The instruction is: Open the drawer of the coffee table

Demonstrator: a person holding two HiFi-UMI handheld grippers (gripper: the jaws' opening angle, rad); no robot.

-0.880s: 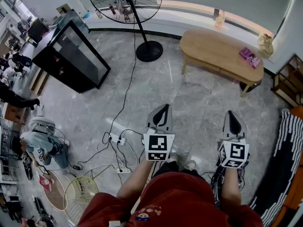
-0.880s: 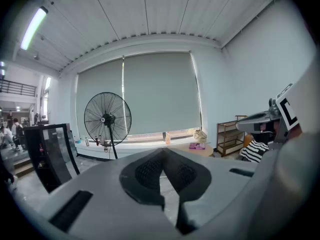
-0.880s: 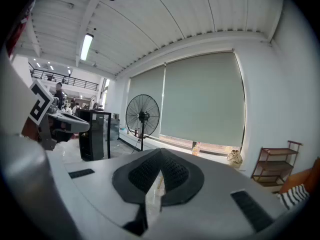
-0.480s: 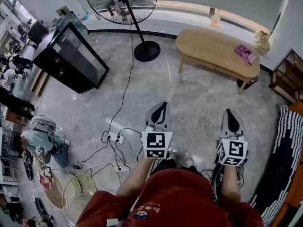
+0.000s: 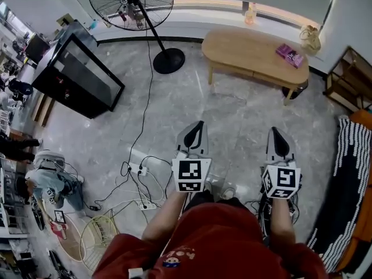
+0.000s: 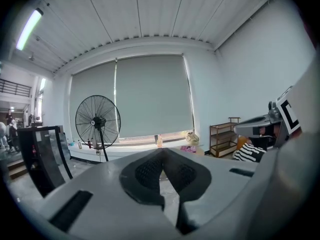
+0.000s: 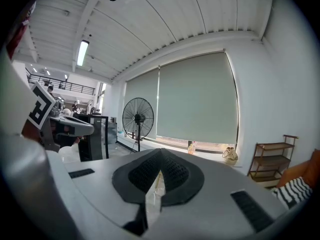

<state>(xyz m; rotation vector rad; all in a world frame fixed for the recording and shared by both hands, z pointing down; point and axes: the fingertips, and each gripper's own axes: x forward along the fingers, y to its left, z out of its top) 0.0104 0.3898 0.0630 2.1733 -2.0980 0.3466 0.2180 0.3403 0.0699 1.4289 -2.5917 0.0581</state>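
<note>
The light wooden coffee table [image 5: 250, 52] stands far ahead by the window wall, with a pink packet [image 5: 289, 52] on its right end. No drawer front shows from here. My left gripper [image 5: 199, 125] and right gripper [image 5: 274, 131] are held side by side above the grey floor, well short of the table, and both point toward it. Both are shut with nothing in them. In the left gripper view the black pads [image 6: 150, 171] meet at the tip, and the table edge [image 6: 199, 151] peeks out behind them. The right gripper's pads [image 7: 172, 173] meet the same way.
A standing fan [image 5: 131, 2] with a round base [image 5: 168, 61] is left of the table, and a black glass cabinet [image 5: 75, 68] is further left. Cables and power strips [image 5: 139, 172] lie left of my feet. A wooden shelf [image 5: 349, 80] and striped fabric [image 5: 349, 179] line the right side.
In the head view the fan, cabinet and table have slid to the left. Both grippers stay shut and side by side.
</note>
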